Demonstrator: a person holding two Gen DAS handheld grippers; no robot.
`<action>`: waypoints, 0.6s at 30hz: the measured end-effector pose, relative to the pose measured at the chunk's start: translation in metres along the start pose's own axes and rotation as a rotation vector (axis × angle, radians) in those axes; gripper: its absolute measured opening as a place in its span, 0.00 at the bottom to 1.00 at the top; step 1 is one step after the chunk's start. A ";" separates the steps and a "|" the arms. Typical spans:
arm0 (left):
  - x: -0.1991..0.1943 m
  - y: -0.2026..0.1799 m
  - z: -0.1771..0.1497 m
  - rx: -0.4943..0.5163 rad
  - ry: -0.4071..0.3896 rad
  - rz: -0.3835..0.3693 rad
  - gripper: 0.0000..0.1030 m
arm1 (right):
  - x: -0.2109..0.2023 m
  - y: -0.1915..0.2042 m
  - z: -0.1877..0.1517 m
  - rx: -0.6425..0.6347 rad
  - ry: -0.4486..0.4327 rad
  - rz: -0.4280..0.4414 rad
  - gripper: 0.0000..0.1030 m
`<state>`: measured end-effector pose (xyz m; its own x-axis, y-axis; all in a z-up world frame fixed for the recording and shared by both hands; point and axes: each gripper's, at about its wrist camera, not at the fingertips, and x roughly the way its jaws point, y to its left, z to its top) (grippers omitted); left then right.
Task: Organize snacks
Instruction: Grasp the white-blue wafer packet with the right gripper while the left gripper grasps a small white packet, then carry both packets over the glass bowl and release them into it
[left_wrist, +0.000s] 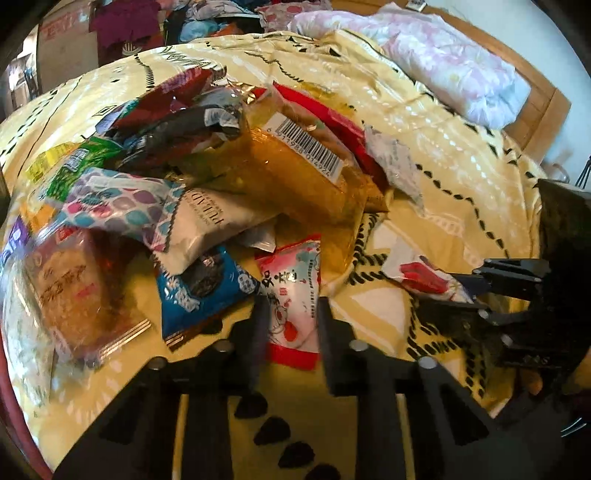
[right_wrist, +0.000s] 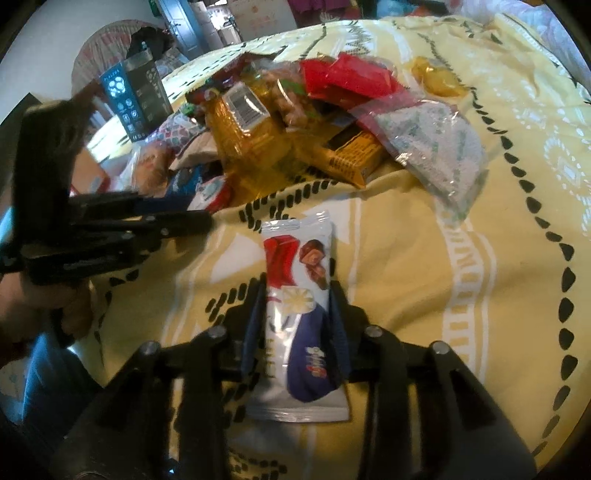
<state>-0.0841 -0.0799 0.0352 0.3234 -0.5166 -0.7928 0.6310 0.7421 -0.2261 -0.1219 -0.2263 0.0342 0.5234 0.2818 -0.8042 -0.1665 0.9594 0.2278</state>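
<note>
Left gripper (left_wrist: 290, 325): fingers either side of a pink-and-white snack packet (left_wrist: 291, 295) with a red bottom seal; whether they press it or only flank it cannot be told.
Right gripper (right_wrist: 299, 314): clamped on a white chocolate bar wrapper (right_wrist: 299, 314) printed red, brown and dark blue, held lengthwise between the two fingers, its far end pointing at the heap.
Snack heap (left_wrist: 207, 166): piled on the yellow patterned bedspread (left_wrist: 461, 177), far of both grippers.
Amber packet (left_wrist: 295, 177): transparent, barcode label on top, lying across the middle of the heap.
Blue packet (left_wrist: 201, 284): near edge of the heap, just left of the pink-and-white packet.
Clear packet with cake (left_wrist: 74, 291): far left of the heap, near side.
White pillow pack (left_wrist: 210, 225): beneath a scale-patterned wrapper (left_wrist: 122, 203).
Grey-white sachet (right_wrist: 436, 147): right edge of the heap, seen from the right wrist.
Orange box (right_wrist: 354, 155): just left of that sachet.
Pink floral quilt (left_wrist: 443, 59): bunched at the far right of the bed.
</note>
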 end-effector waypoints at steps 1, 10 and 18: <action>-0.005 -0.003 -0.001 0.005 -0.010 0.008 0.18 | -0.002 -0.001 0.000 0.006 -0.009 0.004 0.30; -0.050 -0.011 -0.017 -0.015 -0.047 0.016 0.11 | -0.023 0.005 -0.005 0.013 -0.058 0.039 0.29; -0.116 0.012 -0.024 -0.120 -0.159 0.080 0.10 | -0.037 0.018 0.004 0.001 -0.099 0.059 0.29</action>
<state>-0.1314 -0.0010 0.1110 0.4824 -0.5083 -0.7134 0.5134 0.8239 -0.2399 -0.1407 -0.2198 0.0703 0.5930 0.3378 -0.7309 -0.1987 0.9410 0.2737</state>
